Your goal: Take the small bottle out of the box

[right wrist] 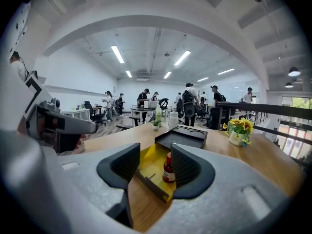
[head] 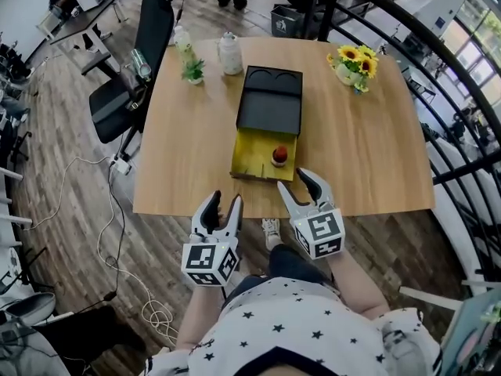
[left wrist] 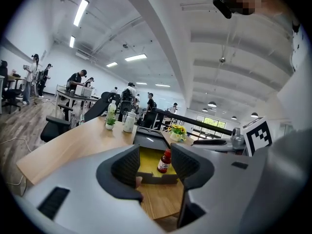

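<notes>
The box [head: 252, 153] lies open on the table [head: 368, 151], its yellow floor bare but for the small bottle [head: 279, 156]. The black lid [head: 270, 102] lies flat beyond the box, on its far side. The small bottle stands upright in the box's near right corner, close to the front wall, with its long axis vertical and its red cap pointing up.

The left gripper [head: 224, 204] hangs off the table's edge, short of the box and to its near left. Its jaws are spread, with nothing between them. The right gripper [head: 297, 185] hovers over the table edge just in front of the box's near right corner, near the small bottle but not touching it. Its jaws are likewise spread and empty.

Past the lid stand a white jar [head: 229, 54] and a small plant [head: 193, 70]. A pot of sunflowers [head: 354, 63] sits to the far right of the box.
</notes>
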`<state>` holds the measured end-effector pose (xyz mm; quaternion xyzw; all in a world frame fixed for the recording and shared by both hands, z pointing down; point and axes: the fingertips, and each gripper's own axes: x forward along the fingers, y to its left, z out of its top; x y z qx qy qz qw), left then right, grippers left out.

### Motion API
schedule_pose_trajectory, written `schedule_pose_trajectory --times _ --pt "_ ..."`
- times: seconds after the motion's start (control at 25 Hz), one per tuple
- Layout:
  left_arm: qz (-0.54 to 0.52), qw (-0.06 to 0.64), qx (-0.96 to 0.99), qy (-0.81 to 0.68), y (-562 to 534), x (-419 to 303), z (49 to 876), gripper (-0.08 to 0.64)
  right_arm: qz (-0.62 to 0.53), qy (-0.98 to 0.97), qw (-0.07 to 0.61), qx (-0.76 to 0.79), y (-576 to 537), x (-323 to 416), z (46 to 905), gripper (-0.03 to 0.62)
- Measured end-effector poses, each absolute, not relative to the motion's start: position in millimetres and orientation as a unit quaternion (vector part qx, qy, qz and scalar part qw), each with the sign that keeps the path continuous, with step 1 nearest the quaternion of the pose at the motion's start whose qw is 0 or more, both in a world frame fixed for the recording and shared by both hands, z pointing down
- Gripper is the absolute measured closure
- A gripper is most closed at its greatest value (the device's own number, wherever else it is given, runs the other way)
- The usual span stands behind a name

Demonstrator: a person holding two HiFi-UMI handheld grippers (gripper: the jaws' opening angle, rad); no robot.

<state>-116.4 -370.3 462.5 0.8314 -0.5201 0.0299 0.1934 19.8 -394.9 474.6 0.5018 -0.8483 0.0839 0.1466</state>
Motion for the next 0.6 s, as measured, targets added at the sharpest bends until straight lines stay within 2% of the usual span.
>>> schedule_pose_trajectory --times 0.6 --pt "0.054 0.226 0.817 -0.528 -452 -105 494 0.383 0.111 -0.846 0.212 0.477 -473 22 540 0.414"
